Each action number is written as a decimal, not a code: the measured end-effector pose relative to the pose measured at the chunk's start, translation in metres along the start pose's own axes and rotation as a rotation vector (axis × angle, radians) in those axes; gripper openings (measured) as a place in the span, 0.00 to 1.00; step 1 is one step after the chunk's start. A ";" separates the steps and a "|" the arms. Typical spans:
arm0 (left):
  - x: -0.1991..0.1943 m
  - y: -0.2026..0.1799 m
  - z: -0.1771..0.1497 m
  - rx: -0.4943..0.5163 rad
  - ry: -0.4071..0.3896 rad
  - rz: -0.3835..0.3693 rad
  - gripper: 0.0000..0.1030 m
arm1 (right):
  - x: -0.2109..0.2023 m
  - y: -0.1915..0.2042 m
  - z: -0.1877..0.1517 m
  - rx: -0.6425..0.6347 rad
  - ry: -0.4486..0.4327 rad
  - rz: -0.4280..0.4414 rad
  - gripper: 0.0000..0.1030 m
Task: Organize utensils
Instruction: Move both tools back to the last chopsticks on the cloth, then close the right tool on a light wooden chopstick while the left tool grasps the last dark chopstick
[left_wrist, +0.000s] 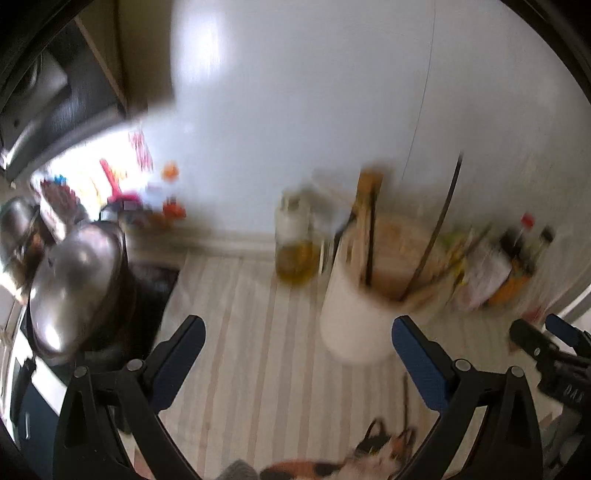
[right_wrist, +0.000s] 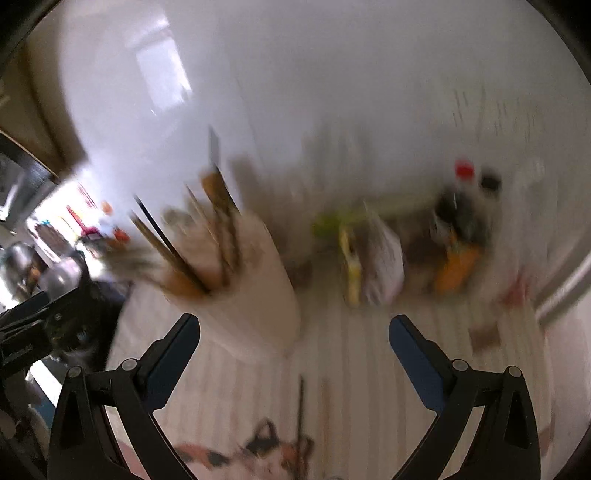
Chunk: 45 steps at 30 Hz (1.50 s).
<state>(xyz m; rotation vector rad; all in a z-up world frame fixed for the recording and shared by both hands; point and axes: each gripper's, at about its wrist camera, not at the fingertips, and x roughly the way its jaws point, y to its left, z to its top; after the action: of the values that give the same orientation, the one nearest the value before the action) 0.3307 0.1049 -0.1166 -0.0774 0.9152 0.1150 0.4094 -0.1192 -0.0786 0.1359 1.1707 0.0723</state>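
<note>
Grippers: two, both spread wide with nothing between the fingers; left gripper (left_wrist: 298, 334) above the striped counter (left_wrist: 236, 332), right gripper (right_wrist: 294, 332) likewise, its tip also seen at the right edge of the left view.
Holder: one white utensil holder (left_wrist: 351, 317), upright on the counter, just ahead of the left gripper's right finger; in the right view, ahead of the left finger.
Utensils in holder: several long handles (right_wrist: 218, 236), wooden and dark; exact count lost to blur.
Loose utensils: two thin sticks (right_wrist: 301, 410) lying flat on the counter between the right gripper's fingers, near a patterned cloth (right_wrist: 258, 450).
Oil bottle: one (left_wrist: 295, 240), left of the holder, by the wall.
Sauce bottles: two dark ones (right_wrist: 461, 210), well right of the holder.
Pots: two with metal lids (left_wrist: 74, 280) at far left.
</note>
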 end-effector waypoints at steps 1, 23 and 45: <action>0.011 -0.002 -0.012 0.001 0.033 0.009 1.00 | 0.012 -0.008 -0.010 0.018 0.045 -0.005 1.00; 0.145 -0.057 -0.137 0.095 0.393 0.073 1.00 | 0.165 -0.038 -0.150 -0.048 0.559 -0.045 0.35; 0.170 -0.179 -0.170 0.239 0.542 -0.134 0.81 | 0.150 -0.155 -0.179 0.017 0.626 -0.137 0.07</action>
<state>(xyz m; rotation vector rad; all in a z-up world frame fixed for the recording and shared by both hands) 0.3235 -0.0806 -0.3512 0.0562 1.4543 -0.1494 0.3008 -0.2410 -0.3060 0.0462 1.8024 -0.0191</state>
